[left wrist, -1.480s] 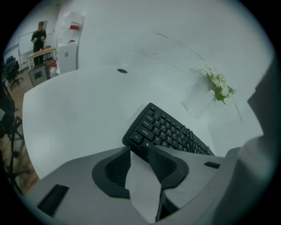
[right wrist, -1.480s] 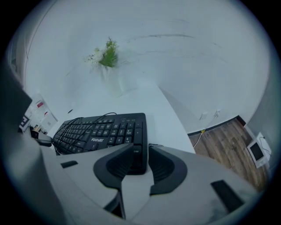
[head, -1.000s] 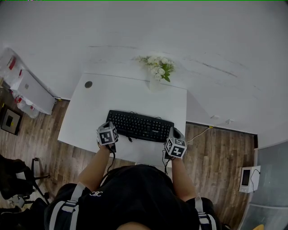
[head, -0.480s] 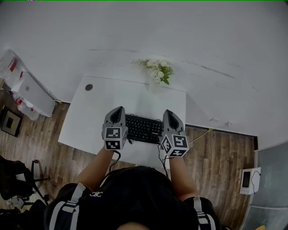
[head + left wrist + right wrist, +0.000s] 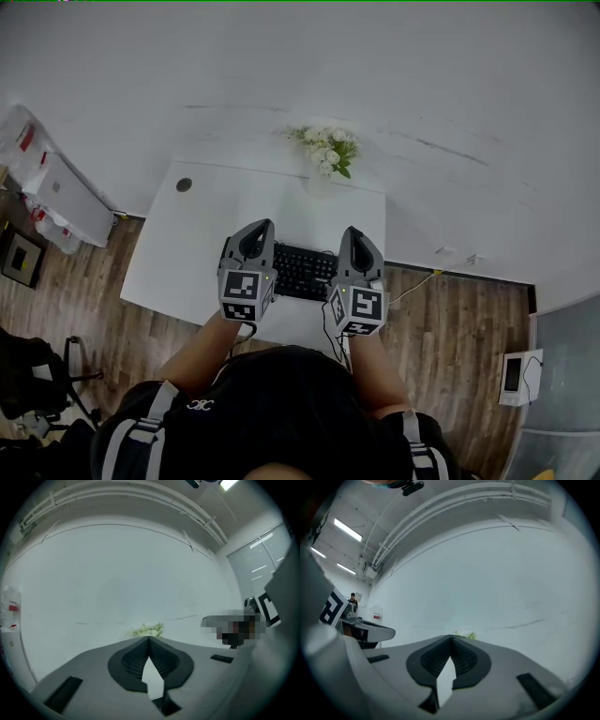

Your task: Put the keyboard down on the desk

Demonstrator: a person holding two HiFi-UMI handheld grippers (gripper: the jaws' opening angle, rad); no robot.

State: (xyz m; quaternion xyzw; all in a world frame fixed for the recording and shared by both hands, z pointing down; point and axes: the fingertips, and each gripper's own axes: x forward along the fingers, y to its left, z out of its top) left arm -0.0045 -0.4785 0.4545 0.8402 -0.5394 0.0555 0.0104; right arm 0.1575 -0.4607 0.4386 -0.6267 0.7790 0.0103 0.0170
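Observation:
The black keyboard (image 5: 302,270) lies flat on the white desk (image 5: 187,246), near its front edge. Both ends of it are hidden under my raised grippers. My left gripper (image 5: 260,227) hovers over the keyboard's left end, shut and empty. Over the right end, my right gripper (image 5: 353,232) is also shut with nothing in it. In the left gripper view the jaws (image 5: 149,638) meet tip to tip and face the white wall. The right gripper view shows its jaws (image 5: 451,636) likewise closed and pointing level at the wall. Neither gripper touches the keyboard.
A vase of white flowers (image 5: 325,150) stands at the desk's back edge, and a round cable hole (image 5: 184,186) sits at the back left. A white box (image 5: 64,192) stands on the wooden floor to the left. A cable (image 5: 417,278) and a small device (image 5: 516,372) are at the right.
Both grippers have lifted off the keyboard's ends, tilted up to level and drawn closer together above it. The keyboard stays on the desk.

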